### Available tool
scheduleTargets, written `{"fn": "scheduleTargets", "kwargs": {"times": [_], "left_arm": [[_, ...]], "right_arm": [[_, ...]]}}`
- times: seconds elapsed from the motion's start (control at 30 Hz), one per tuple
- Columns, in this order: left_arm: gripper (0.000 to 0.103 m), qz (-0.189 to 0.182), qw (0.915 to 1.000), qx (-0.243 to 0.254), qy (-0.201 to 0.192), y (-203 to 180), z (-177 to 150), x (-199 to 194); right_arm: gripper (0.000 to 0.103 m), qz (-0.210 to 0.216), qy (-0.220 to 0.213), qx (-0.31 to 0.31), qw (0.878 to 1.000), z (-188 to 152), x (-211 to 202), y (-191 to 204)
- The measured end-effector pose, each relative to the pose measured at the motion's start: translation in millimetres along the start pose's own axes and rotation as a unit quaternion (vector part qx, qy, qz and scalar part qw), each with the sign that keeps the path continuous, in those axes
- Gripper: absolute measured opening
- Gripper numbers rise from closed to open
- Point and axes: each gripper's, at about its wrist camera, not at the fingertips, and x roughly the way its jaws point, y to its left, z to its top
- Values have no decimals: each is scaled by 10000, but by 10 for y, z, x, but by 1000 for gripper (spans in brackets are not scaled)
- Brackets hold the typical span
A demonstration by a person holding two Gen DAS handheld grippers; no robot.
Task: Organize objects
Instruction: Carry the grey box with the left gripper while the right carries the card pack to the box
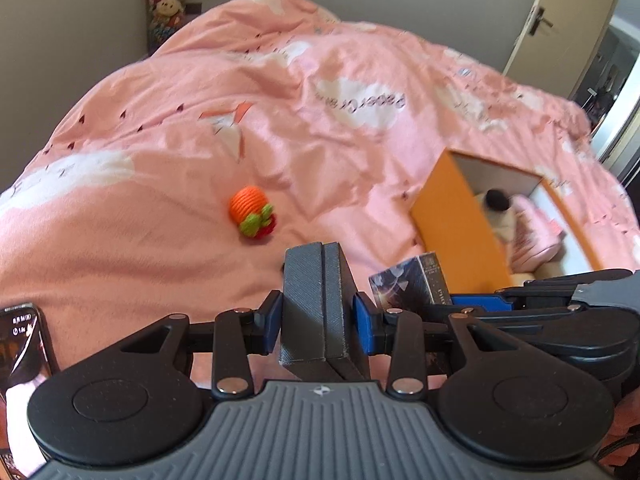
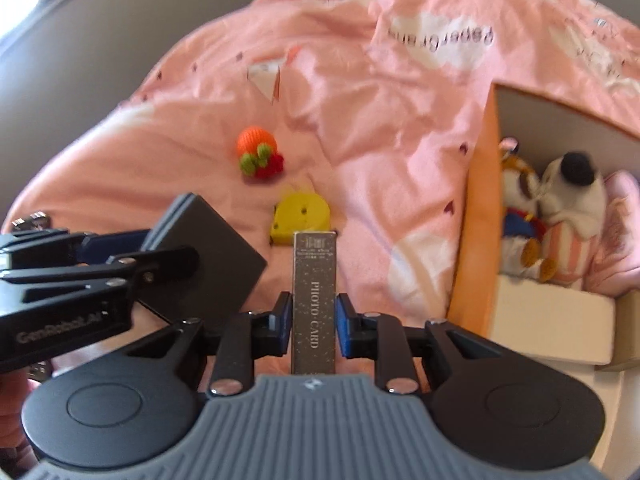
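Your left gripper (image 1: 320,308) has its 2 grey fingers (image 1: 304,304) pressed flat together with nothing between them, hovering above the pink duvet (image 1: 160,152). Your right gripper (image 2: 314,312) pinches 1 upright grey box marked PHOTO CARD (image 2: 314,300) between its blue pads (image 2: 343,330), held just left of the orange storage box (image 2: 476,216). On the duvet: 1 orange knitted toy (image 2: 258,152) with green and red trim, well apart from the storage box; 1 yellow item (image 2: 300,218), lying just beyond the card box. Inside the storage box: 2 plush toys (image 2: 560,200) and 1 white block (image 2: 552,324). 1 phone (image 1: 22,344) at the left edge of the left wrist view.
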Motion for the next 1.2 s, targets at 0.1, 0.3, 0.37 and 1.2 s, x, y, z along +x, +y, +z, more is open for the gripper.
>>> {"fn": "scheduleTargets", "kwargs": {"times": [0.1,0.3,0.37,1.2], "left_arm": [[43,-283,9993,-53,-252,-123,70,-158],[43,-857,9949,-3,-526,-452,277,-300],[43,-1047,9931,15,-521,-581,335,-284],[43,-979,9835,1174,972,-1870,-56,779]], "right_arm": [[24,-78,-478,71,9988,35,-377,-58],[24,-398,-1041,322,9932,42,-932,-296],[24,-569,-1120,406,9912,3,-1060,-406],[24,-1306,-315,1411,9808,-644,-953,-1604]]}}
